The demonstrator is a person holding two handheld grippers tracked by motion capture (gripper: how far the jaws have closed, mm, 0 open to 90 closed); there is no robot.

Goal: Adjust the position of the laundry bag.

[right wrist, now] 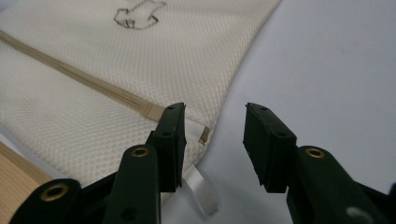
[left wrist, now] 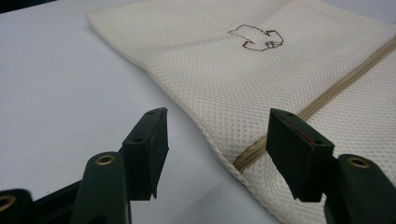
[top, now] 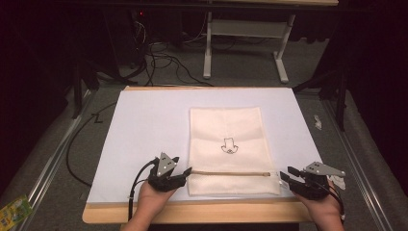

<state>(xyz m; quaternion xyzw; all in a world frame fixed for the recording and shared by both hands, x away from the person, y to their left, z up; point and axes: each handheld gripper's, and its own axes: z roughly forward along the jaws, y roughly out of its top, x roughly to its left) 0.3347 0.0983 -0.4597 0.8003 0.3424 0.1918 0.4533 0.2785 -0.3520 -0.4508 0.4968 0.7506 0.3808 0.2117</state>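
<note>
Broad white sheet [top: 144, 125] covering a pale wooden tabletop [top: 202, 212], flat and bare at its edges. On it, slightly right of centre, a cream rectangular mesh laundry bag [top: 226, 130], lying flat with its long sides running away from the person, near short edge close to the sheet's front edge. Across the bag near that front edge, a tan zipper [top: 231, 173] running side to side; above it, mid-panel, a small dark outline emblem [top: 229, 146].

Likely light, limp and thin: fine open weave, clear in the left gripper view [left wrist: 224, 70], no bulge suggesting contents. Likely to drape and fold on lifting, not to hold shape; a single-point lift would let it hang. Not fragile; mesh probably grippy enough for hard jaws, though a pinch may catch just the top layer.

Best holds, by judgement: the two zipper ends at the side edges, where seam and tape add stiffness. At the right end, a small white tab [right wrist: 201, 191] jutting from the edge, another possible pinch point.

Left gripper [top: 184, 172] at the bag's left edge by the zipper end, jaws apart, holding nothing, one jaw over the mesh and one over the sheet. Right gripper [top: 284, 175] just off the right edge by the other zipper end, jaws likewise spread and empty.
</note>
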